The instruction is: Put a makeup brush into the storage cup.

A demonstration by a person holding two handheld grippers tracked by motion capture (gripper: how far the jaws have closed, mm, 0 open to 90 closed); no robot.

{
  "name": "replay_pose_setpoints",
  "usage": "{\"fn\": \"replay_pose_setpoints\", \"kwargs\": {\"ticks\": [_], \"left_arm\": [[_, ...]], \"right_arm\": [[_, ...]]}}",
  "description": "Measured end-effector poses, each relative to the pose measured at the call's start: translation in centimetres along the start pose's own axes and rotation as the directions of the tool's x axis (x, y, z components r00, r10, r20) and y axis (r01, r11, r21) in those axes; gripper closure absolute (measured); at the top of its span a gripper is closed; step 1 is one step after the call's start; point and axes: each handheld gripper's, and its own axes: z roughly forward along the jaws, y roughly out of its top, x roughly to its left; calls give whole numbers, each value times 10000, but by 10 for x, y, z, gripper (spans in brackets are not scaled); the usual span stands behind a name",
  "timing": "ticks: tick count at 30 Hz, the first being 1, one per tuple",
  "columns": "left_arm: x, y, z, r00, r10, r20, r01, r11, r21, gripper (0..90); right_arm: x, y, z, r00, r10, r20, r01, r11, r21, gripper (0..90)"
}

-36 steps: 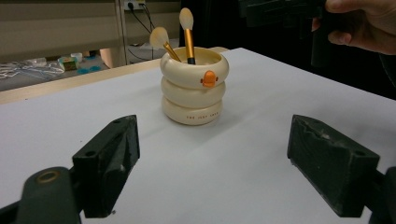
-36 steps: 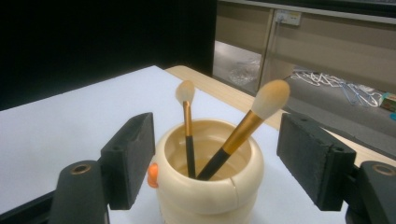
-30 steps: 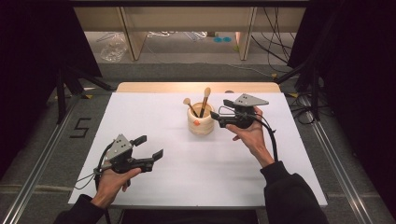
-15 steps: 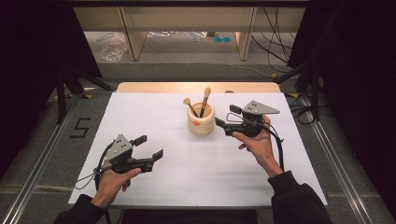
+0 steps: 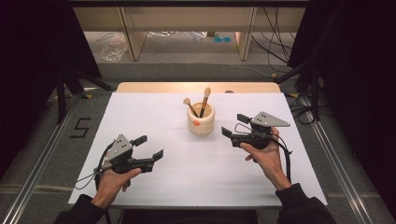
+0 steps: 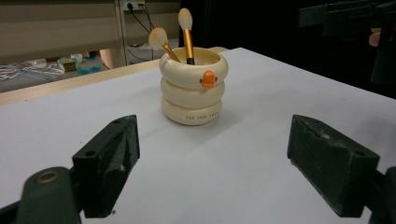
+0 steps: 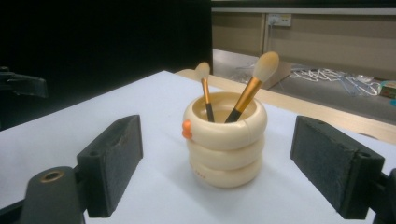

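1. A cream holder [image 5: 201, 122], shaped like three stacked rings, stands upright on the white table [image 5: 187, 177], a little beyond the middle and toward the far edge. A small orange mark [image 6: 208, 79] sits on its top ring, on the side toward the person.
2. Two brushes stand in the holder with their bristles up. The taller brush [image 5: 205, 100] leans toward the far right in the high view; the shorter brush [image 5: 189, 105] leans to the left. Both have golden handles and pale bristle heads, and their lower ends are hidden inside the holder.
3. The right gripper [image 5: 235, 125] is held just to the right of the holder, apart from it, with its jaws pointing toward it. Its jaws have just been opening and now stand wide, with nothing between them; in the right gripper view the holder [image 7: 225, 139] shows beyond the jaws, untouched.
4. The right hand [image 5: 265, 154] grasps that gripper from below, and a cable loops down past the wrist.
5. The left gripper [image 5: 149, 147] is low over the near left part of the table, well apart from the holder. Its jaws are spread wide and hold nothing; in the left gripper view the holder [image 6: 193, 86] stands some way ahead between them.
6. The left hand [image 5: 114, 179] holds it from beneath, the dark sleeve reaching to the table's near edge.
7. A strip of wooden tabletop [image 5: 154, 87] shows along the table's far edge.
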Motion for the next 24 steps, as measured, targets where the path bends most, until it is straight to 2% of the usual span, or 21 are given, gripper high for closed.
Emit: {"fn": "replay_pose_setpoints", "kwargs": {"ticks": [1, 2, 3, 11, 12, 13, 14, 16, 17, 19, 22, 23, 24], "left_arm": [[0, 0, 0, 10000, 11, 6, -11, 10000, -1, 169], [-1, 0, 0, 10000, -76, 8, 76, 10000, -5, 169], [-1, 0, 0, 10000, -73, 9, 73, 10000, -1, 169], [-1, 0, 0, 10000, -95, 4, 95, 10000, 0, 170], [-1, 0, 0, 10000, -38, 12, 38, 10000, 2, 169], [-1, 0, 0, 10000, -63, 8, 63, 10000, -1, 169], [-1, 0, 0, 10000, -59, 8, 59, 10000, 8, 169], [-2, 0, 0, 9999, -153, 1, 153, 9999, 3, 169], [-2, 0, 0, 9999, -156, 4, 156, 9999, 2, 169], [-2, -1, 1, 9998, -176, 58, 177, 9998, -67, 169], [-2, 0, 0, 9999, -120, -5, 120, 9999, 3, 169], [-2, 0, 0, 9999, -107, -7, 107, 9999, 5, 169], [-1, 0, 0, 10000, -32, 7, 32, 10000, 13, 169]], "right_arm": [[0, -2, -1, 9999, -156, 60, 157, 9997, -169, 176], [3, -3, -3, 10000, -16, 56, 16, 10000, -96, 175], [2, -4, -4, 9997, -251, 60, 252, 9996, -119, 174], [14, -11, -15, 9999, -147, -4, 147, 9999, -22, 173], [14, -12, -16, 9995, -310, -76, 309, 9994, -150, 173], [15, -13, -16, 9995, -262, -174, 259, 9995, -175, 174], [17, -14, -19, 9998, -120, -137, 122, 9999, 82, 173], [19, -16, -20, 9995, -227, -206, 225, 9997, -80, 173], [20, -17, -22, 9994, -330, -66, 330, 9995, -20, 174], [21, -19, -23, 9994, -310, -132, 310, 9995, -33, 173], [22, -22, -25, 9994, -304, -167, 302, 9995, -99, 173], [23, -22, -27, 9994, -340, -78, 341, 9994, 67, 173], [23, -23, -28, 9993, -320, -185, 319, 9995, -28, 173]]}}
